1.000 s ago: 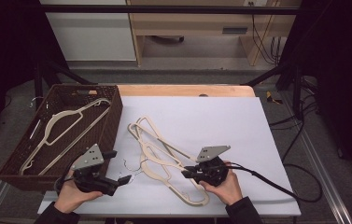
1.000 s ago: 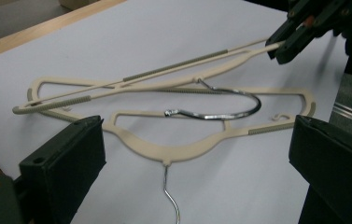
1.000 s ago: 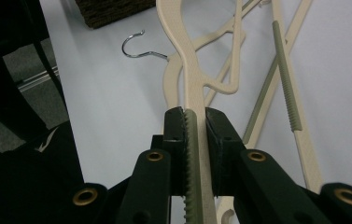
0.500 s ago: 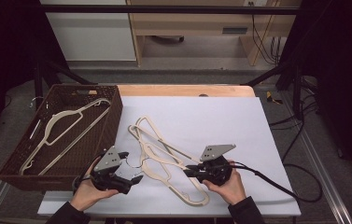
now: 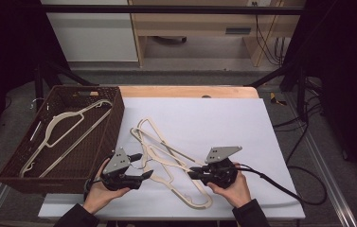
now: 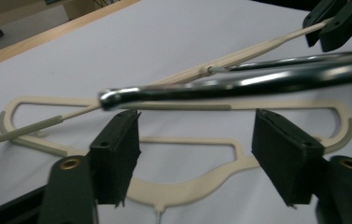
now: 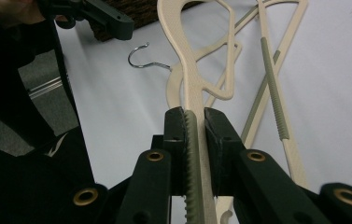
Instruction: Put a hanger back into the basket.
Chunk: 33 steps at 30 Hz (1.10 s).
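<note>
Two cream plastic clothes hangers with chrome wire hooks (image 5: 171, 163) lie overlapped on the white table cover (image 5: 223, 123), left of centre and toward the near edge; a third cream hanger (image 5: 65, 132) already rests in the dark brown woven basket (image 5: 10, 168) at the table's left side. Change over the last second: the left gripper (image 5: 145, 173) has travelled right, from the near corner of the basket to the hook end of the pile, and now sits just beside it. In the left gripper view its jaws stand released, wide apart, with the chrome hook (image 6: 239, 84) crossing above and between them, not yet pinched. The right gripper (image 7: 194, 121) has barely shifted; it remains clenched on the ribbed arm of one cream hanger, gripping it near the right-hand near end, and that arm rises slightly off the cover toward the jaws. Reading: the right hand has one hanger secured and the left is coming in to take its hook or to pin down the other hanger, so the two can be parted. Likely destination is the basket to the left. Risk as judged: the hangers are interlaced, so a lift could drag the second one along.
</note>
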Motion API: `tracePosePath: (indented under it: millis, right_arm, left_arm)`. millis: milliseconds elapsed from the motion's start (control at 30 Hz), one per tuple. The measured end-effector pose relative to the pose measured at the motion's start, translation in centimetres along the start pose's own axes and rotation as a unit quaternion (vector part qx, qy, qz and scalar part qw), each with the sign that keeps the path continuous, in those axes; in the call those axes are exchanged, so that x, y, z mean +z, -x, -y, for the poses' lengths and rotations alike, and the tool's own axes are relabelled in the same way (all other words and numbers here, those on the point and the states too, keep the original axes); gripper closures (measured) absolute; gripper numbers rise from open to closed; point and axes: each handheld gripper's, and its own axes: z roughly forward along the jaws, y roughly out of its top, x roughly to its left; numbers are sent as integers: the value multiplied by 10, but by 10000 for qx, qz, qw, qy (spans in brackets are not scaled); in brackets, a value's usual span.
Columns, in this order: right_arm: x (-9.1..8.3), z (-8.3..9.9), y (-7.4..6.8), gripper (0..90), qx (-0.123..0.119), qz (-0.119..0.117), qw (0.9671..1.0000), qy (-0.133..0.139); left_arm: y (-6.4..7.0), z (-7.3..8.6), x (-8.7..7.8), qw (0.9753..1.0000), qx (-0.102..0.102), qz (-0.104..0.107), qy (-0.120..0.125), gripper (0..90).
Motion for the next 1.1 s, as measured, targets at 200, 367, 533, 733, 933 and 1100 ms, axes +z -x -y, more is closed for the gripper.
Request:
tracePosePath:
  millis: [200, 367, 533, 733, 933, 1100]
  right_arm:
    - [1, 1, 0, 798, -9, -6, 10000, -10]
    - [2, 2, 0, 798, -11, -1, 10000, -10]
    - [3, 2, 0, 798, -33, 18, 10000, -9]
    - [5, 3, -1, 798, -13, 15, 10000, -22]
    - [6, 5, -1, 797, -12, -8, 10000, -62]
    - [10, 9, -5, 793, -23, 57, 9999, -157]
  left_arm:
    - [6, -1, -1, 9995, -264, 51, 185, 569]
    - [7, -2, -2, 9980, -463, -99, 422, 693]
    - [7, -3, -3, 9968, -550, -106, 574, 757]
    - [8, -2, 1, 9967, -600, -91, 542, 859]
    - [10, -4, 1, 9965, -652, -136, 499, 875]
    - [11, -7, 1, 9973, -639, -164, 334, 881]
